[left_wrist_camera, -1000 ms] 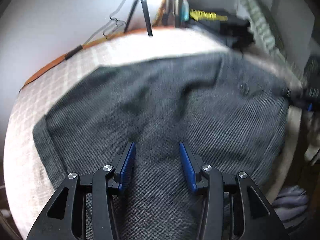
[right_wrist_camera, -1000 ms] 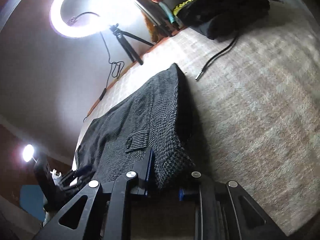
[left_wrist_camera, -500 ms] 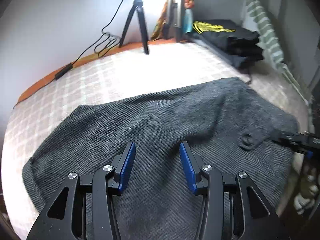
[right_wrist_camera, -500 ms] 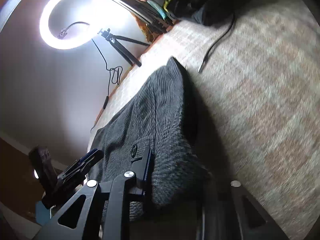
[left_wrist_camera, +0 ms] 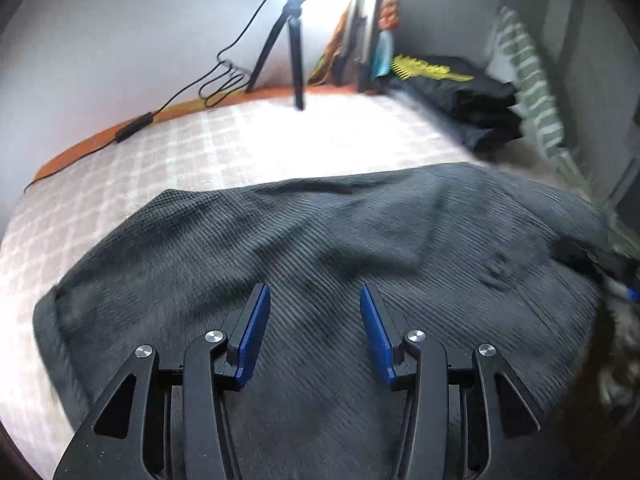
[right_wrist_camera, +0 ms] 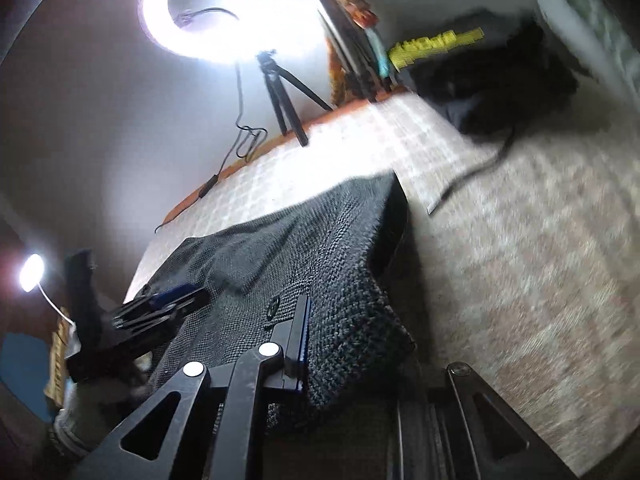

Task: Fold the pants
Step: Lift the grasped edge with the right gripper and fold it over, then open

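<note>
Dark grey knit pants [left_wrist_camera: 320, 248] lie spread on the checkered bed cover [left_wrist_camera: 200, 152]. My left gripper [left_wrist_camera: 312, 300] is open and empty, hovering over the pants' near part. My right gripper [right_wrist_camera: 340, 344] is shut on the pants' edge [right_wrist_camera: 352, 320]; the cloth drapes over and hides its right finger. The pants [right_wrist_camera: 288, 248] stretch from there toward the wall. The left gripper also shows in the right wrist view [right_wrist_camera: 160, 304], over the pants' far side. The right gripper also shows at the pants' right edge in the left wrist view [left_wrist_camera: 616, 276].
A ring light on a tripod [right_wrist_camera: 280, 92] stands at the bed's far edge, its cable [left_wrist_camera: 192, 88] trailing left. A pile of folded black clothes [left_wrist_camera: 460, 96] lies at the far right. A loose black cable [right_wrist_camera: 472, 176] lies on the cover beside the pants.
The pants have shifted and flattened across the bed. The left gripper stayed open above them. The right gripper kept hold of the edge and swung its view.
</note>
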The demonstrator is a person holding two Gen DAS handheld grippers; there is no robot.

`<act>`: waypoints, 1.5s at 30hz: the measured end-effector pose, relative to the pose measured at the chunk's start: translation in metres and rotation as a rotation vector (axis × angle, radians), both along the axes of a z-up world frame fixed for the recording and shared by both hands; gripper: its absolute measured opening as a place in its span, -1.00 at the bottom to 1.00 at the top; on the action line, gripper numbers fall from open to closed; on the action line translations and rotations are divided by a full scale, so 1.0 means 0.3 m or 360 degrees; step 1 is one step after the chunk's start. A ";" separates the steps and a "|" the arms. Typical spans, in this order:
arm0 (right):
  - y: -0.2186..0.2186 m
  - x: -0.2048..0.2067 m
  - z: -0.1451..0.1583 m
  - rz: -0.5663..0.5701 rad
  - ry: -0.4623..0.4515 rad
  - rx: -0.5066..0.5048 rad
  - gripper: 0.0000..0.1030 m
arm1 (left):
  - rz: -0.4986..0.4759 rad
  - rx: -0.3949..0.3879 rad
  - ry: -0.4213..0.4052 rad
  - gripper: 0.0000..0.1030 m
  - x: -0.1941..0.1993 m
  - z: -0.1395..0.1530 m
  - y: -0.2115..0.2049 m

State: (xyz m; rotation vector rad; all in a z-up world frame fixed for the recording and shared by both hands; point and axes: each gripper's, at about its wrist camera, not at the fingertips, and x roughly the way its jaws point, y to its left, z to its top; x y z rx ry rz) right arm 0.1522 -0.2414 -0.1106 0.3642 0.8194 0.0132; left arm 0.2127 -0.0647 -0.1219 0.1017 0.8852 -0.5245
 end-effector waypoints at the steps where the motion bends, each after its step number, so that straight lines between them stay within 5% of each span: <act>1: 0.010 0.004 0.019 0.0019 -0.0012 -0.0029 -0.73 | -0.0021 -0.0013 0.0006 -0.12 -0.027 0.007 0.002; 6: 0.070 0.035 0.080 0.0081 -0.0047 -0.0154 -0.73 | -0.0127 -0.0003 0.0137 -0.12 -0.117 -0.061 -0.002; 9: 0.129 0.062 0.123 0.0139 -0.0067 -0.0215 -0.73 | -0.0099 -0.0124 0.0189 -0.12 -0.112 -0.084 0.040; 12: 0.207 0.078 0.174 0.0223 -0.0099 -0.0321 -0.73 | -0.0032 -0.0222 0.0206 -0.12 -0.116 -0.051 0.102; 19: 0.513 0.115 0.241 0.0553 -0.0172 -0.0625 -0.73 | 0.0341 -0.0441 0.0020 -0.12 -0.192 0.087 0.444; 26: 0.892 0.114 0.122 0.0999 -0.0165 -0.0999 -0.74 | 0.0675 -0.0493 -0.0077 -0.12 -0.286 0.120 0.759; 32: 1.133 0.070 -0.075 0.1386 -0.0056 -0.1219 -0.77 | 0.0817 -0.0510 -0.0061 -0.12 -0.341 0.080 0.885; 40: 1.204 0.059 -0.206 0.1588 0.0065 -0.1178 -0.74 | 0.0807 -0.0486 -0.0075 -0.12 -0.346 0.093 0.872; 45: 1.112 0.061 -0.110 0.1625 0.0044 -0.0826 -0.25 | 0.0728 -0.0470 -0.0126 -0.12 -0.348 0.139 0.821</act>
